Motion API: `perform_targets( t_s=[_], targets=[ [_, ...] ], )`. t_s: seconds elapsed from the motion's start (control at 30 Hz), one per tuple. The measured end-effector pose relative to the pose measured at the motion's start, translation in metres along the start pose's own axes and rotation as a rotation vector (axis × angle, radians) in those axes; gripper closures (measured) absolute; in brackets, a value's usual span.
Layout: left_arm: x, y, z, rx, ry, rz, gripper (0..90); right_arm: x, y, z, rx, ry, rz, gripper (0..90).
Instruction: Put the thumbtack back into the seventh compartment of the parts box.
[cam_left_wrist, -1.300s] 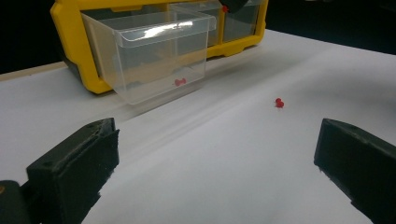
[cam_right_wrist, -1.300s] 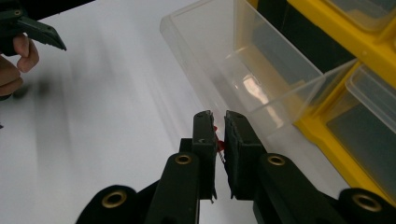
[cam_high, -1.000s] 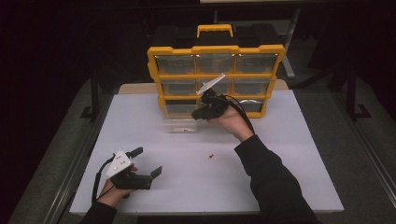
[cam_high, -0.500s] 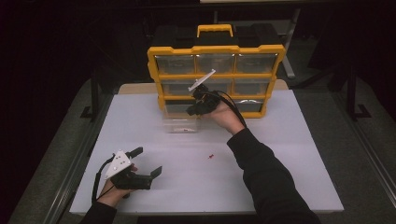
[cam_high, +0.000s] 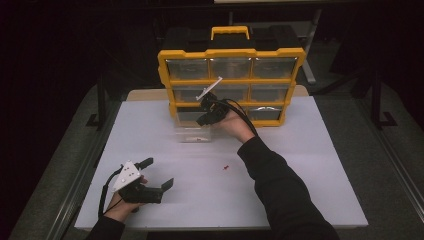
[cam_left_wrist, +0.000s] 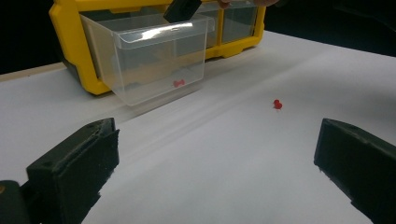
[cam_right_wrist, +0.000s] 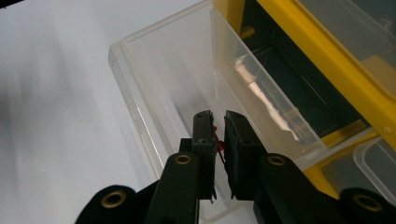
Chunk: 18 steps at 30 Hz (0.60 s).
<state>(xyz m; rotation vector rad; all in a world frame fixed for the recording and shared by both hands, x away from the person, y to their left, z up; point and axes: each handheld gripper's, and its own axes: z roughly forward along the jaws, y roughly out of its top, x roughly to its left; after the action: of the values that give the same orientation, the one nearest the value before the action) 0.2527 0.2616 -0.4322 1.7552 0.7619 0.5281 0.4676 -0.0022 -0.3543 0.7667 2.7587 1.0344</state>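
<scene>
Pushpin (cam_right_wrist: 216, 135), small and red: was pinched between the 2 black jaws of the right gripper (cam_right_wrist: 218, 116), which stood nearly together with just a narrow slit left for that red sliver. Hung over the open top of a clear plastic drawer (cam_right_wrist: 154, 93), with the jaw tips pointing down into it. Could not tell from the right gripper view which end of the pin faced down.

Clear drawer, seen from the left gripper view: stuck forward out of the bottom left slot of a yellow organizer (cam_high: 232, 52), its front wall resting on the white table (cam_high: 300, 175). Held 1 more red pin (cam_left_wrist: 178, 83) on its floor, near the front wall. Lay directly beneath the right gripper's tip at the upper edge of that view.

Third red pin (cam_left_wrist: 277, 104): lay loose on the bare table, well apart from the drawer and to its right, between the 2 arms in the high view.

Left gripper (cam_high: 159, 172): rested low at the near left part of the table, held by the left hand (cam_high: 120, 207), its jaws spread wide with nothing between them but white tabletop.

Organizer: stood upright at the far edge with 3 rows of 3 clear drawers and a yellow handle (cam_high: 230, 31) on top. Right hand (cam_high: 235, 125) reached in front of its lowest row.
</scene>
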Motion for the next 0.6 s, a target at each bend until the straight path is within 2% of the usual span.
perform_targets(
  t_s=[0.2, 0.3, 0.47, 0.6],
  targets=[
    [0.0002, -0.0001, -0.0003, -0.002, 0.0, 0.005, 0.0, 0.0, 0.0026, 0.0033, 0.006, -0.003, -0.002, 81.5],
    [0.0004, -0.0001, -0.0004, -0.002, 0.0, 0.005, 0.0, -0.0002, 0.003, 0.0023, -0.001, -0.015, 0.005, 77.0],
    [0.0001, -0.0001, -0.0001, -0.001, -0.001, 0.002, 0.0, 0.0005, 0.0032, -0.0015, -0.013, -0.012, 0.014, 75.8],
    [0.0003, -0.0001, -0.0005, -0.002, 0.0, 0.006, 0.0, 0.0004, 0.0028, -0.0059, -0.018, -0.008, 0.011, 82.1]
  ],
)
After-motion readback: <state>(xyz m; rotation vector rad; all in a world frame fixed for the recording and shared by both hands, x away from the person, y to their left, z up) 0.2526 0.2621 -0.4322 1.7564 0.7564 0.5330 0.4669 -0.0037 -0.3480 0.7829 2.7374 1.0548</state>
